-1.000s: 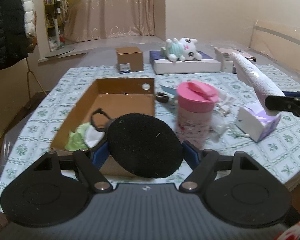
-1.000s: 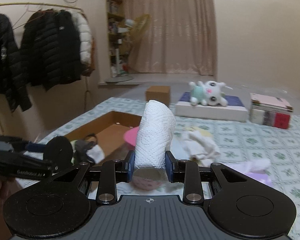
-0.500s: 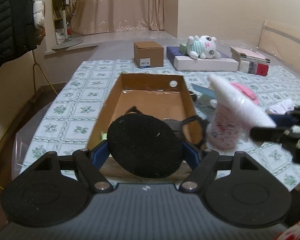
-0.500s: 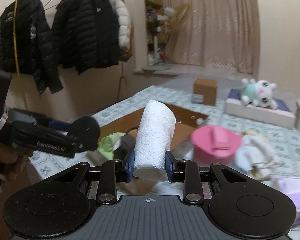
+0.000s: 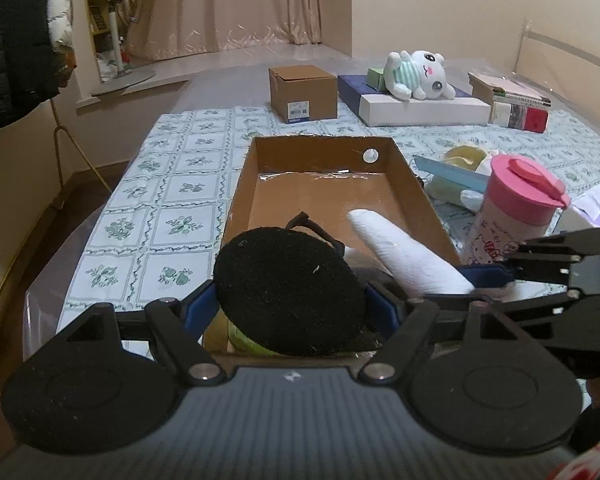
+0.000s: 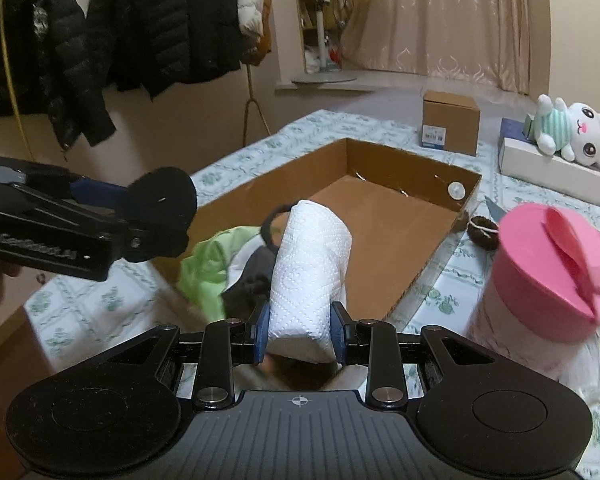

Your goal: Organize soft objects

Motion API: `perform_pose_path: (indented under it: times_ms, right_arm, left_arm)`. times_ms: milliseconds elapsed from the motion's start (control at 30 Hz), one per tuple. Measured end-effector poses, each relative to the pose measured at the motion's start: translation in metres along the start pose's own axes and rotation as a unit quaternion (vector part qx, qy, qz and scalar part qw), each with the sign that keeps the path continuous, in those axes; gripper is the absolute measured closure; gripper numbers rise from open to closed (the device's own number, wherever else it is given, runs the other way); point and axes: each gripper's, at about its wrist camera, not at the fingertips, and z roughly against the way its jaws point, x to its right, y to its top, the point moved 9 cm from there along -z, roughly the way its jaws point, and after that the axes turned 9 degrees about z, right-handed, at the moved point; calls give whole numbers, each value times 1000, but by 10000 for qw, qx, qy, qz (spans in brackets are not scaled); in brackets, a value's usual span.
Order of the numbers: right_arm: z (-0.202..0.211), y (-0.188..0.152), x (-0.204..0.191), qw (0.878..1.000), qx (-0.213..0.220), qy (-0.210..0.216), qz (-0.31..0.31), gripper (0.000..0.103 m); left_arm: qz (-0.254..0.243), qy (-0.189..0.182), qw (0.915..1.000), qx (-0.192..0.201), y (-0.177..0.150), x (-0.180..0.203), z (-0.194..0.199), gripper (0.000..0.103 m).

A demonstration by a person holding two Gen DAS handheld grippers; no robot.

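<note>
My left gripper (image 5: 290,304) is shut on a round black fuzzy pad (image 5: 288,290) and holds it above the near end of the open cardboard box (image 5: 416,188). My right gripper (image 6: 300,338) is shut on a white paper towel roll (image 6: 310,264), which reaches into the box (image 6: 400,184) from the right; the roll also shows in the left wrist view (image 5: 404,258). A green cloth (image 6: 208,268), dark and white soft items and a black loop (image 6: 270,226) lie in the box's near end. The pad (image 6: 164,198) hangs left of the roll.
A pink-lidded cup (image 5: 512,210) stands right of the box. Behind are a small brown box (image 5: 302,94), a white plush toy (image 5: 416,74) on flat boxes, and books (image 5: 512,102). Cloths and a purple tissue pack (image 5: 596,210) lie at right. Jackets (image 6: 100,32) hang left.
My right gripper has carried the towel roll leftward from beside the pink cup to over the box's near end. My left gripper has shifted left, still holding the pad.
</note>
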Motion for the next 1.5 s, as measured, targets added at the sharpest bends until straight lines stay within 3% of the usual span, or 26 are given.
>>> perform_pose_path:
  times_ms: [400,567,667,1000,1233,1500]
  right_arm:
    - [-37,-5,5,9991,-305,196,230,68]
    - [-27,-1,8,9994,-114,257,204,44]
    - [-18,2,5,9994,3,272,203,42]
    - [42,4,0,9992,377,87,116,41]
    - [94,-28,9,9994,326,-115,-90,41]
    - [151,-72,60,9945,180,-654,-795,40]
  left_arm:
    - [-276,-160,9986,-429,-2,-8,-46,25]
    - [-280,-124,9985,-460,0,-8,-50,16]
    - [-302,-118,9986,-424,1,-7,-45,16]
    - [2,20,9998,-200,-4,0,-3,15]
    - [242,7,9997,-30,-20,30,34,15]
    - [343,-161,9992,120,-34,84,67,15]
